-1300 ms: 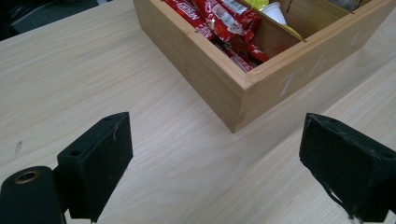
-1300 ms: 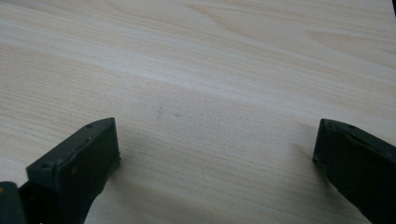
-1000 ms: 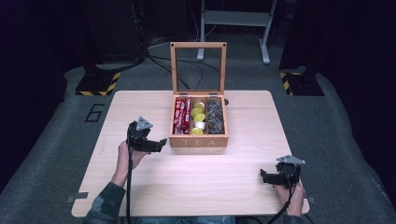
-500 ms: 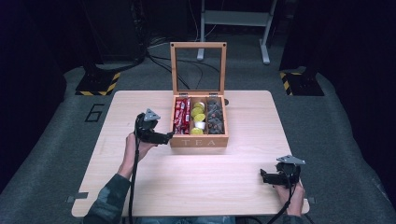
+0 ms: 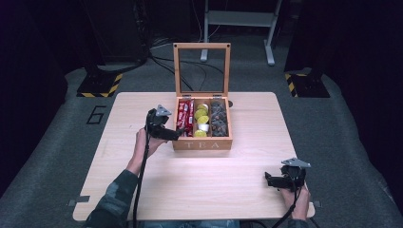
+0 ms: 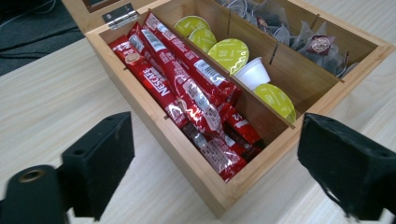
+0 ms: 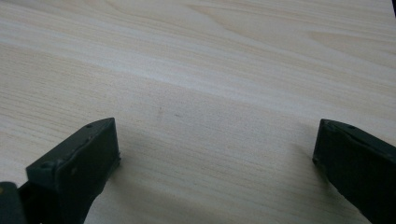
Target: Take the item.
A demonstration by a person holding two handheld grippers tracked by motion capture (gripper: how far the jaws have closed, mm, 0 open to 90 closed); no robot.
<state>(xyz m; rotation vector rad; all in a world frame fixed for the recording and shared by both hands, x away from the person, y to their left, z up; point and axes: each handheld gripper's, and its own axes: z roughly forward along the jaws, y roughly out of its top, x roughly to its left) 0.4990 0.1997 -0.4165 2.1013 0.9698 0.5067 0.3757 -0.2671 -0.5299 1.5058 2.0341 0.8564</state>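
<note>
A: Three compartments in the tea box (image 5: 202,142), centre of the high view, lid (image 5: 202,70) standing upright at its far edge. "TEA" on the front wall.

B: Contents?

A: Left compartment: red Nescafé sticks (image 6: 187,100), laid lengthwise and overlapping. Middle: yellow-green capsules (image 6: 229,50) plus one white capsule (image 6: 252,73) tipped on its side. Right: dark tea sachets (image 6: 299,39), piled loose.

B: Left gripper?

A: Left gripper (image 5: 172,134) sits at the box's front-left corner in the high view, just beside the wall, touching or not I cannot tell. Jaws wide apart, nothing between them. In the left gripper view its jaws frame that corner, sticks straight ahead.

B: Right gripper?

A: Right gripper (image 5: 272,180) is in the lower right of the high view, near the table's (image 5: 237,190) front edge, well apart from the box. Jaws spread, nothing held; bare wood ahead in its own view.

B: Room to move?

A: Plenty. Bare tabletop left, right and in front of the box. Grey floor (image 5: 57,156) round the table, a "6" marked on it at the left.
</note>
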